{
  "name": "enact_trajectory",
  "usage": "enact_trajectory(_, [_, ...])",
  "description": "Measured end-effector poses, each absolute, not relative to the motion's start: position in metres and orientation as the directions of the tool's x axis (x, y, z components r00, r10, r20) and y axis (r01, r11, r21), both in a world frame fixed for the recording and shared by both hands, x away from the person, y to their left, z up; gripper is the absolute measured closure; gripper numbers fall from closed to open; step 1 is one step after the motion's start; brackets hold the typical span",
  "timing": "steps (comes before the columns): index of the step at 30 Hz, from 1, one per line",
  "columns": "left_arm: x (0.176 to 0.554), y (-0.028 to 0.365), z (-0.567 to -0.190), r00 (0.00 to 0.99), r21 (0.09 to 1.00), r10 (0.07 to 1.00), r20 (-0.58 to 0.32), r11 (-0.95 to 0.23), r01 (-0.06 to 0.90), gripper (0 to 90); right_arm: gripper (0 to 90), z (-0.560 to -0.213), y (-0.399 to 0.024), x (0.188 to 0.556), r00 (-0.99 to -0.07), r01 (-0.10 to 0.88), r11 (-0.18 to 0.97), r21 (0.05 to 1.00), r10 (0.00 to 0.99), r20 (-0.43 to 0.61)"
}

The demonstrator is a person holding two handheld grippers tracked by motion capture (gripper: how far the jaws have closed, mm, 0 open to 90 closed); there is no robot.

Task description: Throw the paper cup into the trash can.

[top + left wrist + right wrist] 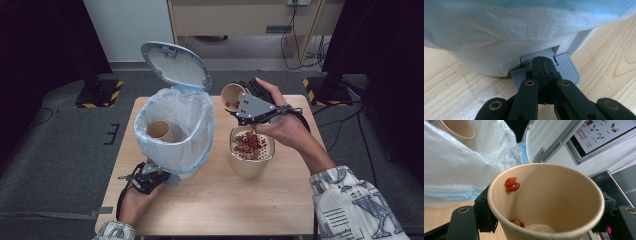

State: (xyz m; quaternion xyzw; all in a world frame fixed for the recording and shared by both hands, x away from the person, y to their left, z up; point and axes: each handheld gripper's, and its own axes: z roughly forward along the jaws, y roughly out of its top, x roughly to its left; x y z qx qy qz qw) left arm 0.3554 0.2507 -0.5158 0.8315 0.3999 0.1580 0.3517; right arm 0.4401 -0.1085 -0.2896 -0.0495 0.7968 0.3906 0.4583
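Note:
A white pedal bin [196, 131] lined with a plastic bag stands on the table's left half, its lid [175, 65] raised. A paper cup [160, 131] lies inside it. My left gripper [169, 179] is shut, and its joined tips [543, 61] rest on the bin's grey pedal [568, 68]. My right gripper [235, 102] is shut on a second paper cup [231, 95], held tilted above a tan bowl [247, 167] heaped with red dried pieces [249, 144]. In the right gripper view, this cup [554, 195] sits between the black jaws with a few red bits [512, 185] stuck to its inner wall.
The wooden table [225, 205] has bare room in front of the bin and bowl. The bin's bag [451, 167] and raised lid [549, 137] are just beyond the held cup. Black-and-yellow stand bases [100, 94] sit on the floor past the far corners.

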Motion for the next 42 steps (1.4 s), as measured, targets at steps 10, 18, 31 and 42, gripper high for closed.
enact_trajectory(10, [0.355, 0.251, -0.516, 0.630, 0.711, 0.776, -0.019, -0.433, 0.554, 90.0, 26.6, -0.285, -0.096, 0.438, -0.607, -0.434, 0.664, 0.609, 0.284, -0.742])
enact_trajectory(18, [0.355, 0.251, -0.516, 0.630, 0.711, 0.776, -0.020, -0.432, 0.554, 89.9, 26.6, -0.281, -0.084, 0.436, -0.631, -0.429, 0.645, 0.633, 0.288, -0.721])
enact_trajectory(31, [0.355, 0.251, -0.516, 0.631, 0.711, 0.776, -0.018, -0.434, 0.554, 90.0, 26.4, -0.281, -0.068, 0.438, -0.668, -0.411, 0.618, 0.670, 0.296, -0.683])
enact_trajectory(42, [0.355, 0.251, -0.516, 0.631, 0.711, 0.776, -0.018, -0.434, 0.554, 90.0, 26.3, -0.282, -0.054, 0.438, -0.695, -0.399, 0.595, 0.697, 0.299, -0.654])
